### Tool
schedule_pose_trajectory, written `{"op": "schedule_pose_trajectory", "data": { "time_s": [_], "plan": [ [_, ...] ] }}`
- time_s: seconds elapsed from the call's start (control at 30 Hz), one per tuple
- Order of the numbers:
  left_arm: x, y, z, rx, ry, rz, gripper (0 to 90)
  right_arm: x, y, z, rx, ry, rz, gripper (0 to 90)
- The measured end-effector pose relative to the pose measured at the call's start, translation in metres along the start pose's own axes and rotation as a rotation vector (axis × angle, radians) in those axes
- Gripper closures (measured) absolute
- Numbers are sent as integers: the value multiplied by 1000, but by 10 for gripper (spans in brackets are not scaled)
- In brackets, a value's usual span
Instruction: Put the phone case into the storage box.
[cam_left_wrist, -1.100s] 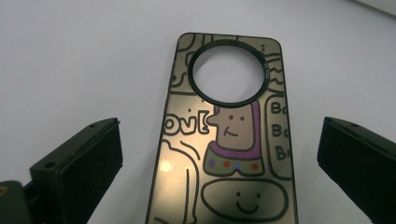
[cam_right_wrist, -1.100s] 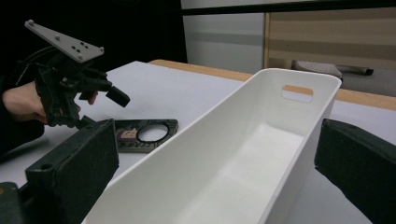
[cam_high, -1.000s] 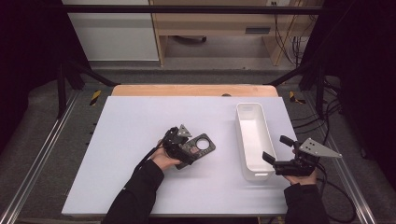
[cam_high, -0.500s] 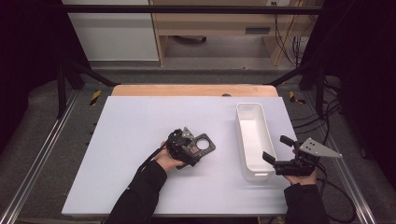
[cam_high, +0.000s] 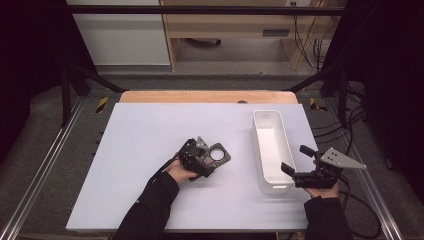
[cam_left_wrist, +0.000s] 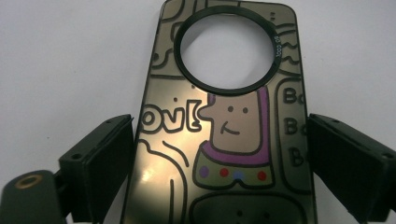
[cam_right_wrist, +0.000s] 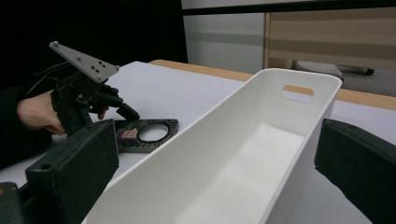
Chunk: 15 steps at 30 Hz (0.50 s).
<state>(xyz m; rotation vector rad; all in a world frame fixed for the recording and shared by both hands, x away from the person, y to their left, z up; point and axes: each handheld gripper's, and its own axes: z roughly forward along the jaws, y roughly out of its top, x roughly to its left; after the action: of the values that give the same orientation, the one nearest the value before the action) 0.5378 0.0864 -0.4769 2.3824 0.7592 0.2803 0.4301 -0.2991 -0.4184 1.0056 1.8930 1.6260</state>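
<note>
Since the earlier frames little has been shifted: the left gripper (cam_high: 212, 162) has been kept over the flat, dark phone case with a round ring cut-out and a cartoon figure printed on it (cam_high: 216, 155), and its jaws have just been closing a little around that case. The right gripper (cam_high: 296, 165) has been kept in place beside the tub.

At the left of the high view, a dark sleeve and a hand (cam_high: 181, 171) are seen coming in from the bottom edge, with the left gripper pointed to the right. The phone case (cam_left_wrist: 224, 130) is laid flat on the pale lilac counter (cam_high: 150, 135), near its middle, with its ring end turned away from the hand. In the left gripper view the 2 jaws are seen standing wide, 1 on each long side of the case; a narrow strip of counter can be seen between the case and the left-hand jaw, and whether the other jaw is touching cannot be told.

Further right, a long white plastic tub (cam_high: 272, 145) is set lengthwise on the counter, well apart from the case. At the far right, the right gripper (cam_right_wrist: 219, 186) is held level just beside the tub's near end, its jaws wide with nothing gripped; the tub's near corner (cam_right_wrist: 224, 154) is seen between them.
</note>
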Motion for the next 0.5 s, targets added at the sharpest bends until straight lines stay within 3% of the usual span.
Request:
{"op": "schedule_pose_trajectory", "data": {
  "time_s": [0.5],
  "plan": [
    [-1, 2, -1, 17, -1, 8, 112, 0, 0, 0, 0, 2, 0, 1]
  ]
}}
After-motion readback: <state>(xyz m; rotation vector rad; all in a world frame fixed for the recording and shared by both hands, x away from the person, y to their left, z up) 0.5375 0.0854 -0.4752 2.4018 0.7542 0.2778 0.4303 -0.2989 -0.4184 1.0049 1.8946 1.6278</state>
